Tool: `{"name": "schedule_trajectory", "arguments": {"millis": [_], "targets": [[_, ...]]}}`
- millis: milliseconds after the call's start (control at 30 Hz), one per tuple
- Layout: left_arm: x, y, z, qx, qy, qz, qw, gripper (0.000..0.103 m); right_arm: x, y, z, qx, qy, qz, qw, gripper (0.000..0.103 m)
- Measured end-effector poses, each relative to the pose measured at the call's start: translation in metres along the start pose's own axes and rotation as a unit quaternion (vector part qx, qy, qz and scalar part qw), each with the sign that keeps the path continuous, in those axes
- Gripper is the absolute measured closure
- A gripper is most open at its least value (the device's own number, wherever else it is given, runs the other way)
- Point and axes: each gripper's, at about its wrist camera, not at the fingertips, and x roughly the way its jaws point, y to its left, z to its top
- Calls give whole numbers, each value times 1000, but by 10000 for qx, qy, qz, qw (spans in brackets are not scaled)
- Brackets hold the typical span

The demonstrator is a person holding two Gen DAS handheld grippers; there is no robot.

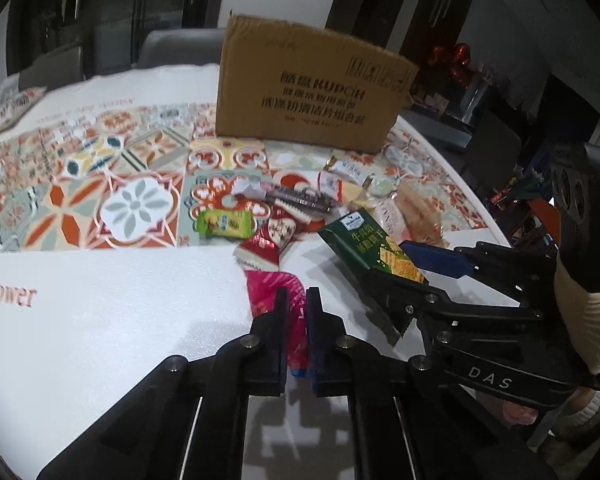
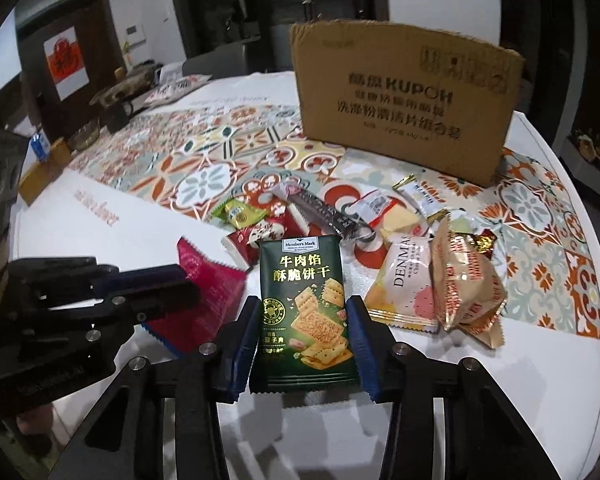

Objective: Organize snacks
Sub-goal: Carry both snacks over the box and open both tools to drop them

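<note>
- A round white bench (image 2: 540,360) with a tile-patterned cloth is seen, a brown cardboard box (image 2: 404,96) standing upright at twelve o'clock.
- Loose wrapped snacks (image 2: 432,256) are heaped at the middle, below the box.
- A dark green cracker packet (image 2: 304,312) is pinched at its sides by the right gripper (image 2: 304,340) fingers, at six o'clock.
- A pink-red wrapper (image 1: 294,304) is clamped by the left gripper (image 1: 297,316) fingers, pressed nearly together.

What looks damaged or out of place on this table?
The cardboard box has a torn, ragged top edge. The loose snacks lie in an untidy heap in front of it, overlapping at odd angles. Nothing looks spilled. Each gripper holds one packet: left a pink packet, right a green cracker packet.
</note>
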Motion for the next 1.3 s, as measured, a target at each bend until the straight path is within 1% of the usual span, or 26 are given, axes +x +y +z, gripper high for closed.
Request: {"name": "schedule_trajectory", "arguments": {"millis": [233, 367, 533, 700, 1033, 1300], "targets": [[-23, -10, 8, 131, -314, 32, 9994, 96, -20, 4, 1, 70, -210, -14, 9998, 59], [-34, -15, 18, 181, -444, 27, 9988, 96, -34, 7, 6, 93, -405, -39, 9991, 59], [-48, -21, 35, 312, -702, 71, 9970, 96, -51, 8, 18, 97, -652, -61, 9978, 59], [-56, -24, 57, 321, -853, -78, 9958, 96, -66, 5, 35, 125, -910, -91, 9957, 59], [-59, -30, 103, 581, -1253, 62, 9904, 96, -83, -10, 76, 238, -1288, -193, 9912, 59], [-54, -30, 144, 584, -1498, 110, 9869, 96, -90, -23, 115, 234, -1589, -371, 9863, 59]]}}
